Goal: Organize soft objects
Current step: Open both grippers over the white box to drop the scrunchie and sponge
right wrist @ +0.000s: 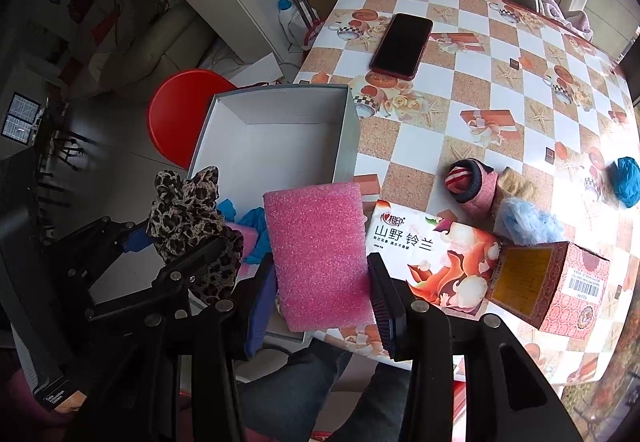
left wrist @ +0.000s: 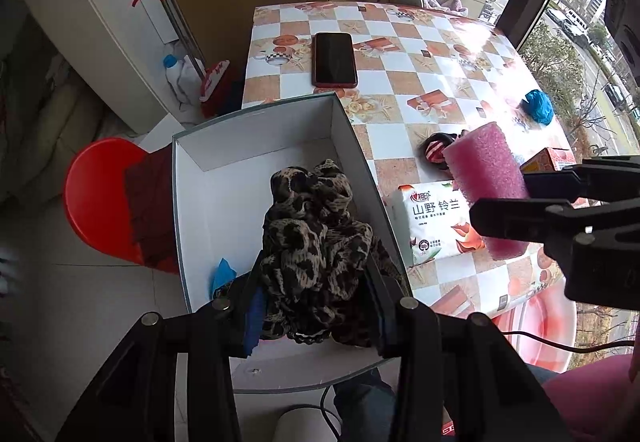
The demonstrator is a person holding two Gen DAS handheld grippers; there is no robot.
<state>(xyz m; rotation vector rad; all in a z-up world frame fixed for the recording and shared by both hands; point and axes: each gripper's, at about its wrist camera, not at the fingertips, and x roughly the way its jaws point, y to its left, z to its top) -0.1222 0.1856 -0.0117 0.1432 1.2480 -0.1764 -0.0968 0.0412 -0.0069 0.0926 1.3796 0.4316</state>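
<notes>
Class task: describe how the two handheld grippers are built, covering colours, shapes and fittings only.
Both the left gripper and right gripper are matte black frames of angular linkage bars joined by round silver pivot bolts. Each has two flat black fingers faced with blue pads.

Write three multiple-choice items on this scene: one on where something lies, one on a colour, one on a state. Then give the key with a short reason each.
1. Where does the phone lie?
A. in the box
B. on the checked tablecloth beyond the box
C. on the red stool

2. What colour is the foam block in the right claw?
A. pink
B. green
C. white

3. What is the left claw doing?
A. hanging open over bare table
B. gripping the tissue pack
C. shut on the leopard-print cloth over the box

Key: 1 B, it lies flat on the tablecloth; 2 A, the block between the pads is pink; 3 C, both pads press the cloth above the open box.
</notes>
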